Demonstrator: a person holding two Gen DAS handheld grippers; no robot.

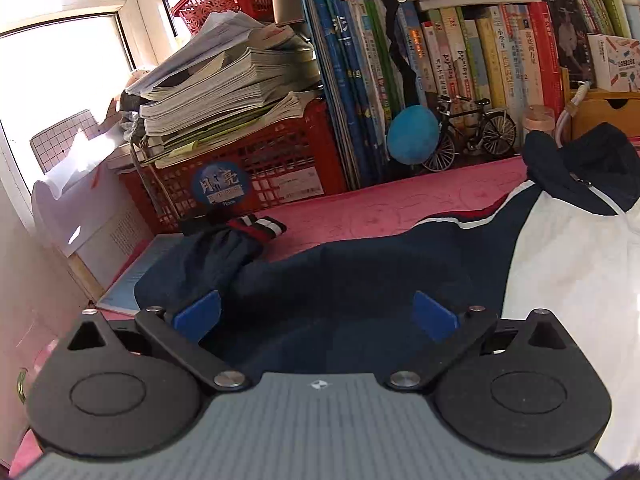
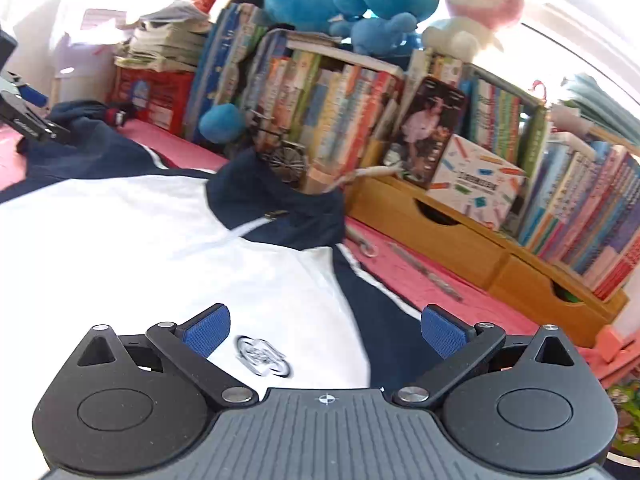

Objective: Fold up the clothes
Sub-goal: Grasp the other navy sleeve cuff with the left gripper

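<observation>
Both my grippers hang spread wide, gripping nothing: left gripper [image 1: 316, 314] over the jacket's [image 1: 400, 264] navy sleeve, right gripper [image 2: 326, 330] over its white chest. Striped cuff [image 1: 260, 227] sits at 11 o'clock, collar maybe zipped, it's blurry. Pink tabletop [image 1: 392, 200], books [image 1: 472, 52] behind.

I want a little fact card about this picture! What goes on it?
garment: navy and white jacket, spread on the pink table cover
collar: navy, bunched up toward the books
sleeve: striped cuff lying by the red crate
left hand-held gripper: open, over the navy part
right hand-held gripper: open, over the white chest near the logo
</observation>
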